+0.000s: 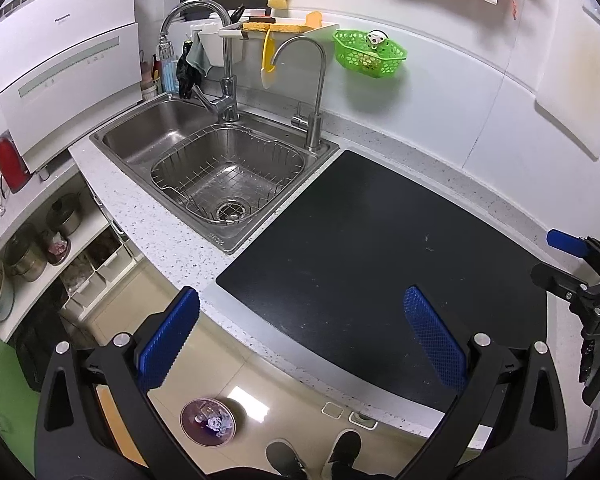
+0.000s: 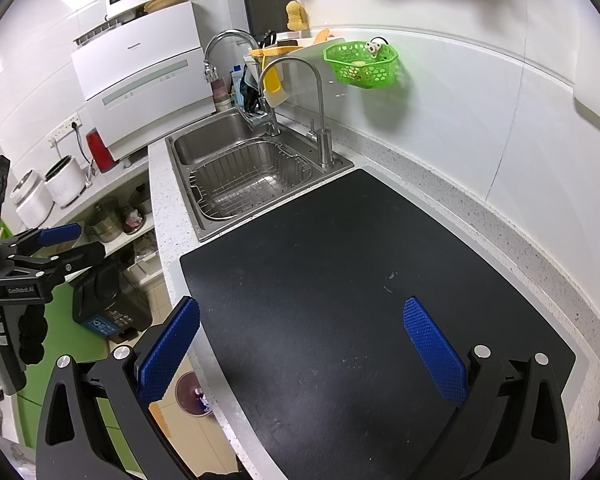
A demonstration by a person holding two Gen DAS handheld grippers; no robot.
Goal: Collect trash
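Jaws: both pairs stand wide apart, nothing between the pads. Left gripper hangs over the front edge of the counter, with floor showing under its left finger and the black mat under its right.

Far left, on the floor below the counter edge: a small round bin seen from above, with crumpled pale material inside. This is probably where collected trash goes, or it is itself the load.

Centre-left: steel sink with a wire basket in it. No trash visible in either.

Centre: mat surface is nearly bare. The only candidates are two tiny pale scraps towards its far right, plus scattered specks too small to identify.

Right: right gripper hovers over the mat, with the scraps just ahead of its right finger.

Handling estimate: the scraps look feather-light, flat and loose. They are likely to slide or be pushed away rather than pinched, so approach steeply and close the pad tips directly over one. They may be too small for these pads at all. The bin contents look soft and compressible; take any raised fold.
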